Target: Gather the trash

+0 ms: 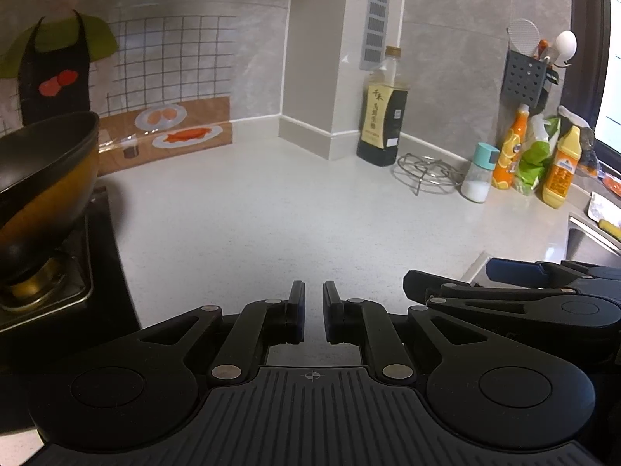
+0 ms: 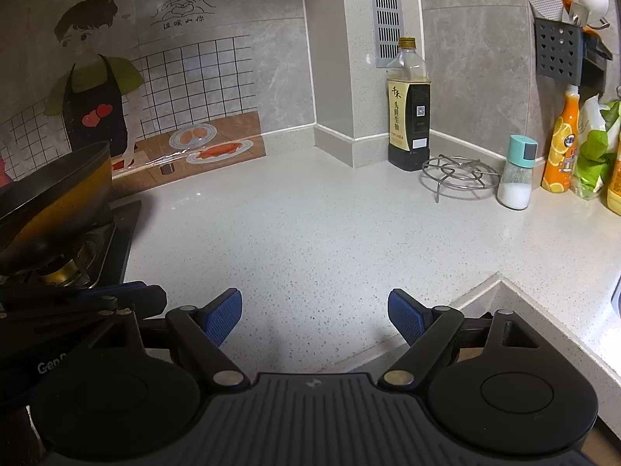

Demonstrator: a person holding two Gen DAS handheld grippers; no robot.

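**Two grippers over a kitchen counter, neither holding anything**

Two handheld grippers point down at a pale speckled counter (image 2: 310, 225). Seen from the left wrist camera, the left gripper (image 1: 313, 310) fills the bottom centre of the frame; its jaws are drawn nearly together with only a narrow strip of counter showing between them, and nothing is caught there. Seen from the right wrist camera, the right gripper (image 2: 315, 316) sits at the bottom centre with its blue-padded fingers (image 2: 223, 318) spread wide apart over bare counter, gripping nothing. Each gripper also shows at the lower edge of the other's view, so the two sit side by side.

At the left edge of both views a dark frying pan (image 2: 54, 194) with an orange outer wall rests on a gas stove (image 2: 97, 244). Behind it, in the upper left, a cartoon wall sticker (image 2: 97, 89) shows a figure in a black apron.

Toward the upper right, against the grey tiled wall, a tall soy sauce bottle (image 2: 408, 116) stands in the corner. Just right of it is a round wire rack (image 2: 460, 173), then a salt shaker (image 2: 516, 174) with a teal cap, then an orange bottle (image 2: 561, 143), a green and white bag (image 2: 594, 151) and a yellow bottle (image 1: 561, 171). A grey utensil holder (image 2: 559, 50) hangs on the wall above them.

At the far right of the left wrist view, part of a sink (image 1: 590, 240) is visible. No trash can be made out on the open counter in either view; whether the bag by the bottles is trash cannot be told.
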